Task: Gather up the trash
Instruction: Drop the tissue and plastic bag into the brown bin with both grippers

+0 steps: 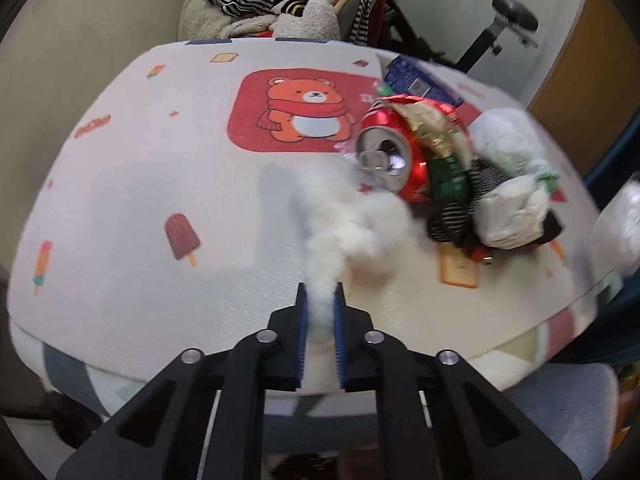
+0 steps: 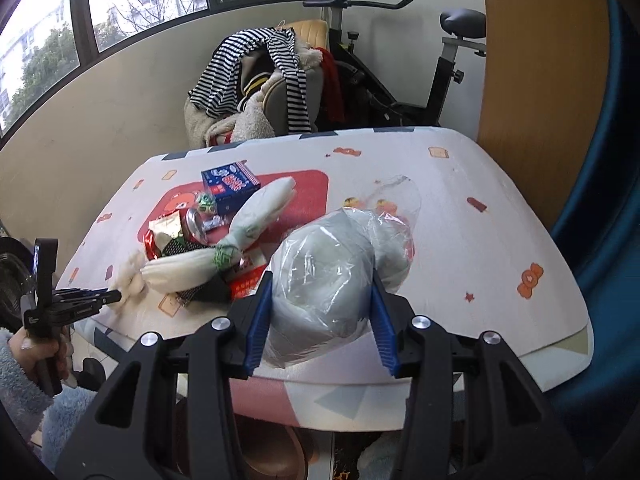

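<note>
Two grippers are loaded: the left gripper (image 1: 320,304) pinches a white tissue wad (image 1: 352,228) at the table's near edge, soft, weightless, likely to tear, while the right gripper (image 2: 320,312), half-closed, squeezes a clear plastic bag (image 2: 332,264), slippery and best gripped mid-bulge.

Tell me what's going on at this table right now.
A person is clearing trash off a table with a handheld gripper in each hand. The left gripper is clamped on a wad of white tissue beside the litter pile, which includes a crushed red can, snack wrappers and a blue box. The right gripper holds a clear plastic bag with pale stuff inside, near the table's front edge.
</note>
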Demonstrator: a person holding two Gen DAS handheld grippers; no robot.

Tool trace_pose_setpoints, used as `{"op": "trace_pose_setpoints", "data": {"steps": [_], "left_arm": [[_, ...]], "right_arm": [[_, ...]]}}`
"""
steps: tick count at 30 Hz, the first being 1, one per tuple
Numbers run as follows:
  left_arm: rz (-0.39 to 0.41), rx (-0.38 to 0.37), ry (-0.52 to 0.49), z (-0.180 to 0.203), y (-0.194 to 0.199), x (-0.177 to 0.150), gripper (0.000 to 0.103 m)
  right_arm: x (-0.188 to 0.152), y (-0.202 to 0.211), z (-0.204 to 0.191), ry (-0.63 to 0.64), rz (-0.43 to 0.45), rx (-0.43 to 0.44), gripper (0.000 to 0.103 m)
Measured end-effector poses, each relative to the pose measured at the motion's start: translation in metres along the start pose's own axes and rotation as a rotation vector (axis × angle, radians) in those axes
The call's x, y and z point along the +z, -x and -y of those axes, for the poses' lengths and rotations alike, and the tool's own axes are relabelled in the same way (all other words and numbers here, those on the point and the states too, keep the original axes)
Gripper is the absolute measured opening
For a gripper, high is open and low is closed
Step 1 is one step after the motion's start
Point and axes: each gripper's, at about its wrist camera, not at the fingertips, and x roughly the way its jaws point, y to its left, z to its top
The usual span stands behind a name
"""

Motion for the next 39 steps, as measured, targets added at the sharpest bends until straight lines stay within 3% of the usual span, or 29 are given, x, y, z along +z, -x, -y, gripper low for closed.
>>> {"op": "trace_pose_setpoints", "data": {"steps": [6,15,19,26,31,35,39], "left_arm": [[0.071,-0.045,0.018,0.012,0.045,-0.018,0.01],[0.172,-0.128,-0.033,0.05,0.116,-0.066,0.01],[0.188,-0.157,-0.064,0.061,0.131,-0.083,0.01],[0.169,-0.178,-0.094,0.071,0.136,-0.102,0.01],[0.146,-0.196,-0.097,0.07,0.134,-0.11,0.01],[0.14,-0.186,-0.115,0.072,0.131,-0.114,0.011],[0.114,-0.177,-0.146,0.077,0.125,-0.115,0.011]], "right_arm": [[-0.022,0.009,-0.017,0.025,-0.053,0.051,0.047],[-0.083,0.017,-0.06,0.077,-0.238,0.163,0.047],[-0.116,0.008,-0.083,0.1,-0.351,0.219,0.047],[-0.142,-0.019,-0.103,0.092,-0.48,0.246,0.047],[-0.139,-0.029,-0.107,0.09,-0.496,0.235,0.06],[-0.126,-0.021,-0.102,0.077,-0.436,0.225,0.07],[-0.113,-0.01,-0.09,0.087,-0.366,0.153,0.072]]}}
